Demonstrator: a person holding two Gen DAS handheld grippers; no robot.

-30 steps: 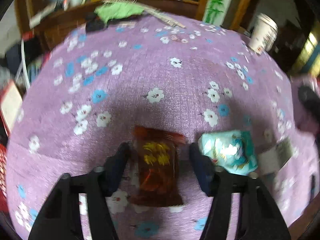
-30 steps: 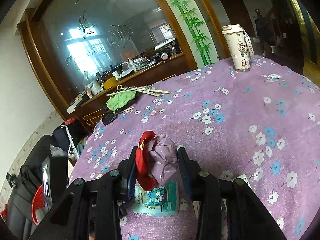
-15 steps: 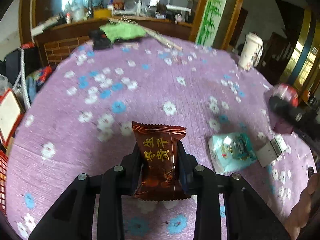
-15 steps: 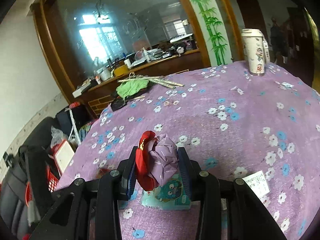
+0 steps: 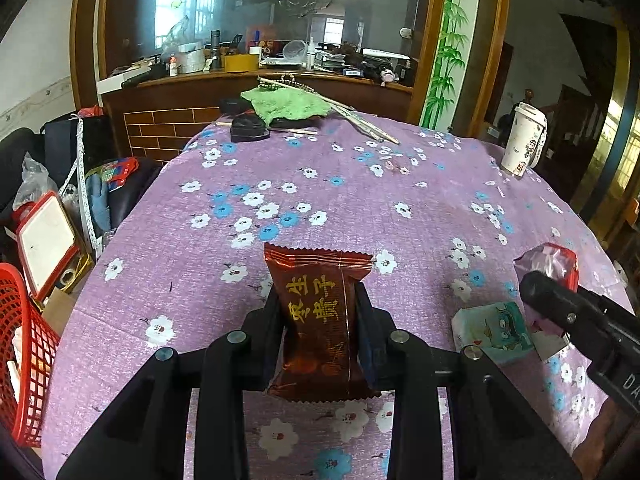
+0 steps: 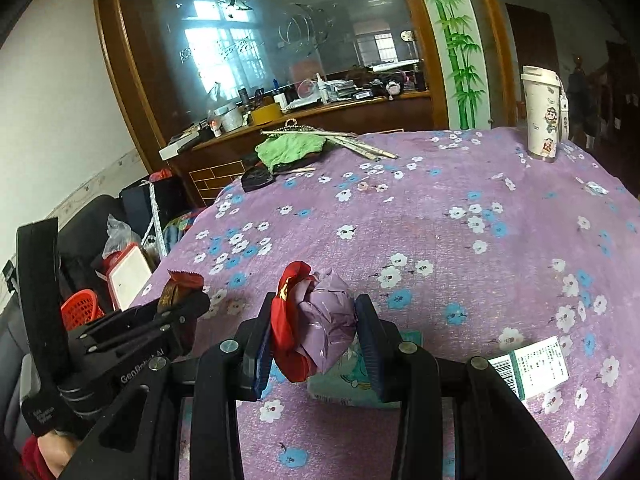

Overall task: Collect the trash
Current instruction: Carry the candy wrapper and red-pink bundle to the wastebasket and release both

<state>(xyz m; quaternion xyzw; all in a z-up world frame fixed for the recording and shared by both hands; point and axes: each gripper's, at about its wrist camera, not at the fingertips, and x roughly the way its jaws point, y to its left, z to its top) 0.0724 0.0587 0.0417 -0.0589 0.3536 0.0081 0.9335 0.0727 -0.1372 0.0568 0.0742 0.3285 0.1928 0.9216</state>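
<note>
The left claw (image 5: 320, 312) is closed on a dark brown snack packet (image 5: 322, 320), pinching it across its width about midway down. The packet stands upright, lifted above the purple flowered cloth of the worktop (image 5: 360, 200); its long axis runs along the fingers, crimped top edge pointing away from the camera and yellow characters facing it. The right claw (image 6: 316, 336) is clamped on a crumpled wad of red and pale purple wrapper (image 6: 316, 328), held clear of the cloth, with the red part toward the claw's left finger and the purple bulk toward its right; it has no clear long axis. Under and just beyond that claw a light-blue tissue pack (image 5: 494, 330) with a cartoon print lies flat on the cloth, and beside it a white printed label (image 6: 528, 368). A red basket (image 5: 20, 360) sits off the worktop's left edge, low down. At the far right corner stands a white tumbler (image 5: 524, 138).
</note>
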